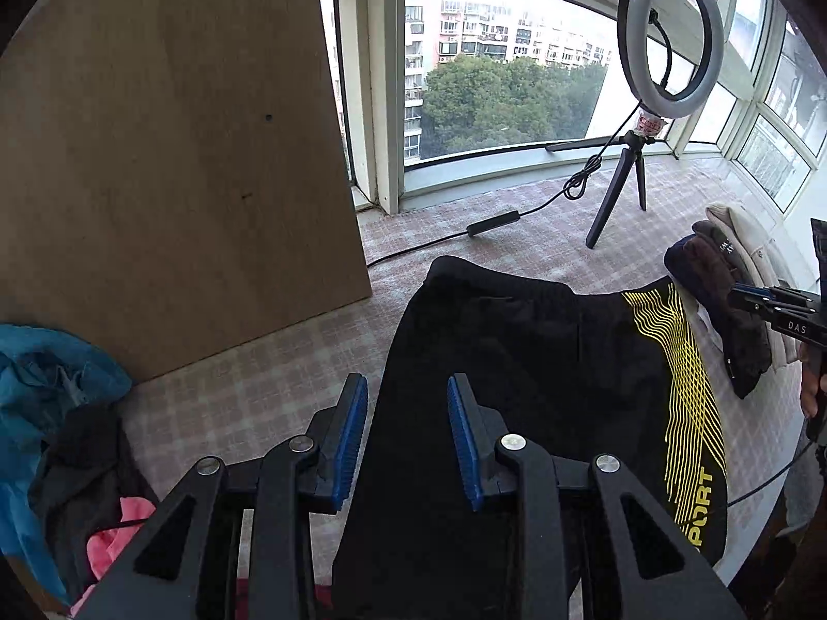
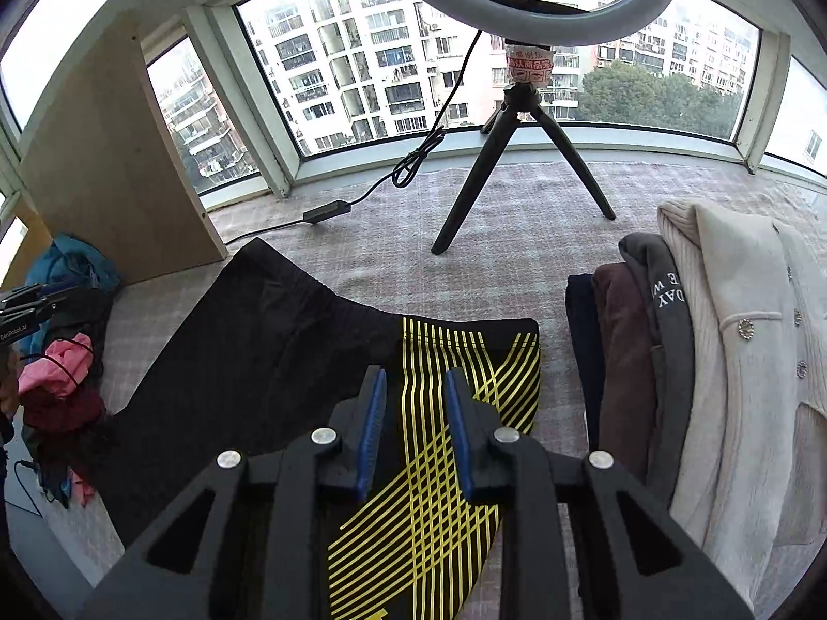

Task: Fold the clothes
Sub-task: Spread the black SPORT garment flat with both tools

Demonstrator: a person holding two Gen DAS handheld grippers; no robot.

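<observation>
A pair of black sport shorts (image 1: 517,361) with yellow line print lies flat on the checked cloth surface; it also shows in the right wrist view (image 2: 269,361). My left gripper (image 1: 408,413) is open, its blue pads above the shorts' left edge, holding nothing. My right gripper (image 2: 416,408) is open above the yellow-printed part (image 2: 444,444), holding nothing. The right gripper shows at the right edge of the left wrist view (image 1: 775,305), and the left gripper at the left edge of the right wrist view (image 2: 26,305).
A stack of folded clothes (image 2: 698,361) lies to the right of the shorts. A pile of unfolded clothes (image 2: 62,361), blue, pink and dark, lies at the left. A ring light on a tripod (image 2: 522,155) with its cable stands behind, near the windows. A wooden panel (image 1: 170,155) stands at the left.
</observation>
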